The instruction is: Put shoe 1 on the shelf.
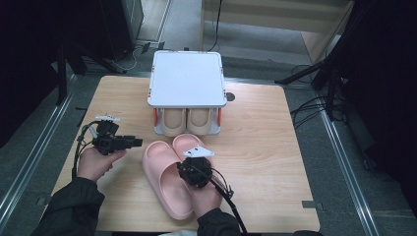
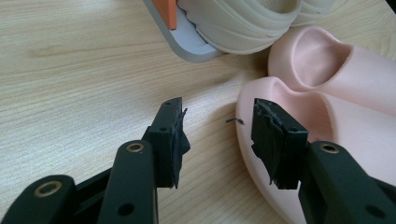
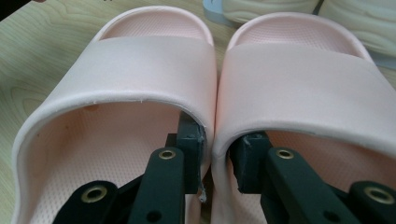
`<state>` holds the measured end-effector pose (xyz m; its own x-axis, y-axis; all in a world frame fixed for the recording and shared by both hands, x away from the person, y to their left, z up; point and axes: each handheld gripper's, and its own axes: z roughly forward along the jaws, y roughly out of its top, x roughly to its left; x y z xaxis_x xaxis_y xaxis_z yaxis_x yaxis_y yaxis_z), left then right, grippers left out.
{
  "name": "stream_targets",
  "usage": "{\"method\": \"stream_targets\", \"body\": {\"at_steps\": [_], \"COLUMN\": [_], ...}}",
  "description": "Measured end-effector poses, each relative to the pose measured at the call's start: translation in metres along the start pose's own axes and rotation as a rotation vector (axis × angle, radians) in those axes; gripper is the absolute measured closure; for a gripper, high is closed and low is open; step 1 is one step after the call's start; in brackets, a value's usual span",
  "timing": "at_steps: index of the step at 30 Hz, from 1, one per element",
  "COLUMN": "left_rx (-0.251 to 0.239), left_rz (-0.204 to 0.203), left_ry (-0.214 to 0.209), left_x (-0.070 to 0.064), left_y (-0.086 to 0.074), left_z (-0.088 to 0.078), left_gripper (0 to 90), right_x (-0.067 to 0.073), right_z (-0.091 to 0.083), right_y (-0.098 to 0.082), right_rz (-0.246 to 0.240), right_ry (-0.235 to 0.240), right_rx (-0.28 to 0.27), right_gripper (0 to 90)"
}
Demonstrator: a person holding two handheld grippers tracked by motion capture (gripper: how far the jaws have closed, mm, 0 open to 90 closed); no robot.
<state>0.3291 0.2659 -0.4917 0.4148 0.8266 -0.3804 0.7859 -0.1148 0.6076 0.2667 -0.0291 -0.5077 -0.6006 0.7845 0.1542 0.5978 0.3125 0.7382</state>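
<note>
Two pink slippers lie side by side on the wooden table (image 1: 255, 132), toes toward the rack. My right gripper (image 1: 193, 166) (image 3: 217, 158) comes in from their heel end. One jaw sits inside the left slipper (image 1: 162, 184) (image 3: 140, 65) and the other inside the right slipper (image 1: 186, 141) (image 3: 303, 79). The pads press the two touching inner walls together. My left gripper (image 1: 136, 143) (image 2: 217, 126) stands open just left of the left slipper's toe (image 2: 327, 121), nothing between its fingers, with the right slipper's toe (image 2: 327, 51) beyond.
A small rack with a white top (image 1: 187, 78) stands at the table's back middle. A beige pair of slippers (image 1: 187, 120) (image 2: 243, 23) fills its lower shelf, close to the pink toes. Bare wood lies to the right and front left.
</note>
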Motion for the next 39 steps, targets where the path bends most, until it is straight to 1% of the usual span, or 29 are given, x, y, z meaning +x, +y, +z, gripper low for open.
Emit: {"method": "stream_targets", "body": {"at_steps": [5,7,9,13,16,18,19,22,25,27,30,35,39], "left_rx": [0.004,0.002,0.001,0.0,-0.004,-0.003,-0.003,-0.001,0.0,0.003,0.004,0.011,0.012], "left_rz": [-0.001,0.001,0.002,-0.004,-0.002,-0.002,0.0,0.011,0.011,0.014,0.022,0.028,0.034], "left_ry": [0.001,0.001,0.004,0.0,0.004,0.005,0.006,0.009,0.006,0.005,0.004,0.001,-0.001], "left_x": [0.0,0.001,0.001,0.002,0.002,0.002,0.001,0.0,0.0,-0.001,-0.002,-0.004,-0.006], "left_y": [0.0,0.0,0.0,-0.001,-0.001,0.0,-0.001,-0.001,0.0,0.0,0.0,0.0,0.0], "left_z": [0.0,-0.001,-0.001,-0.002,-0.003,-0.003,-0.003,-0.003,-0.003,-0.003,-0.003,-0.003,-0.003], "left_gripper": [53.7,53.8,53.7,53.7,53.7,53.7,53.7,53.7,53.7,53.6,53.6,53.5,53.3], "right_x": [-0.004,-0.007,-0.01,-0.016,-0.023,-0.028,-0.03,-0.038,-0.047,-0.053,-0.059,-0.071,-0.08], "right_z": [-0.008,-0.012,-0.015,-0.026,-0.036,-0.042,-0.045,-0.055,-0.065,-0.071,-0.079,-0.091,-0.101], "right_y": [0.002,0.003,0.003,0.005,0.009,0.011,0.011,0.013,0.015,0.018,0.021,0.029,0.038], "right_rz": [-0.022,-0.034,-0.051,-0.08,-0.099,-0.121,-0.123,-0.156,-0.169,-0.188,-0.224,-0.248,-0.236], "right_ry": [0.022,0.039,0.061,0.076,0.11,0.133,0.135,0.14,0.172,0.184,0.181,0.203,0.241], "right_rx": [-0.012,-0.007,0.011,0.027,0.029,0.033,0.03,0.03,0.03,0.033,0.04,0.045,0.043], "right_gripper": [76.7,76.6,76.6,76.6,76.6,76.5,76.5,76.5,76.5,76.5,76.4,76.4,76.4]}}
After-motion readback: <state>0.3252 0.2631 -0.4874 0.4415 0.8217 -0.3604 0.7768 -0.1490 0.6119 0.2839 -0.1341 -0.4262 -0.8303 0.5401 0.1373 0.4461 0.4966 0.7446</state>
